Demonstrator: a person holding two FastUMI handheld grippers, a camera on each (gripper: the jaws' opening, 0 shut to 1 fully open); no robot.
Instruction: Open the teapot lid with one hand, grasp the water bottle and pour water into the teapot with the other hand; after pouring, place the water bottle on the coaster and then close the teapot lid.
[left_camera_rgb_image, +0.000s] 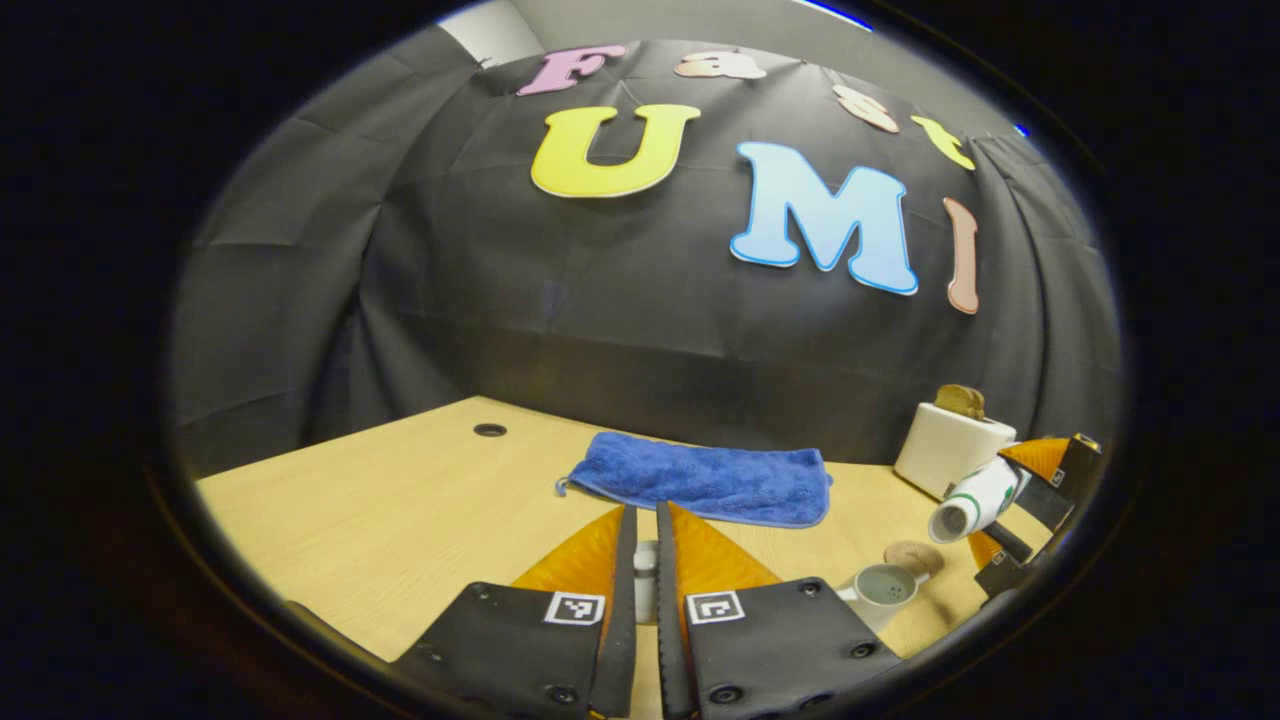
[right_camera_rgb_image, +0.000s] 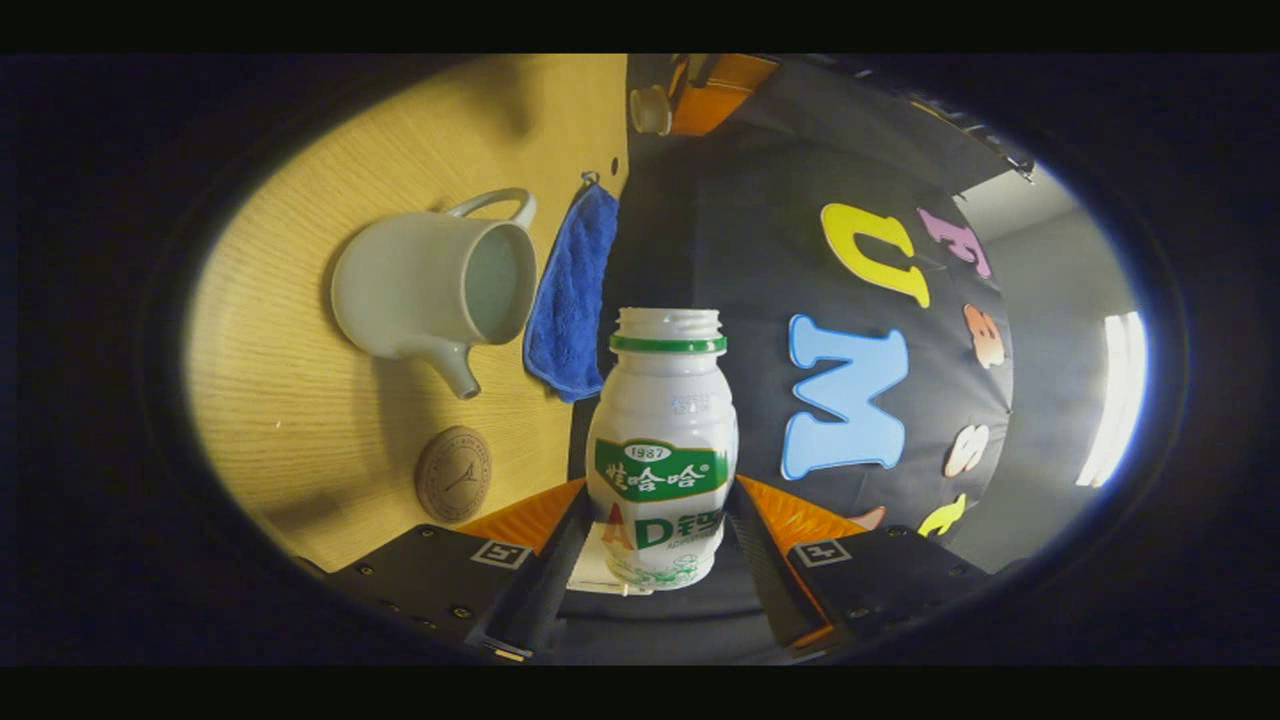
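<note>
– On the desk (left_camera_rgb_image: 400, 520), where does the teapot stand?

– Toward the right edge in the left gripper view. The pale teapot (left_camera_rgb_image: 885, 585) sits upright with its mouth uncovered, and the round brown coaster (left_camera_rgb_image: 912, 555) lies just beside it, bare.

– And the teapot lid?

– The left claw (left_camera_rgb_image: 645, 510) is drawn narrow, its fingers nearly together, with the small pale teapot lid (left_camera_rgb_image: 645, 580) pinched between them above the desk. The right gripper view shows that same claw and lid well apart from the pot.

– What has the right claw got?

– The right claw (right_camera_rgb_image: 660, 490) grips the water bottle (right_camera_rgb_image: 662, 440) around its lower body, one finger on each side. The bottle is white and uncapped, with a green ring under its threaded neck.

– Any writing on it?

– A green and white label with printed characters wraps its middle. The coaster carries a stamped mark, too small to make out. Each claw bears a square black-and-white marker (left_camera_rgb_image: 573, 607) on its body.

– How is the bottle held?

– Tilted, mouth down, up above the teapot. I cannot tell whether water is running.

– Anything else about?

– A blue towel (left_camera_rgb_image: 700, 480) lies folded toward the back of the desk, and a white toaster (left_camera_rgb_image: 950, 445) with a slice of bread (left_camera_rgb_image: 960, 400) in it stands by the booth wall. A small dark hole (left_camera_rgb_image: 489, 430) marks the desk farther left.
</note>
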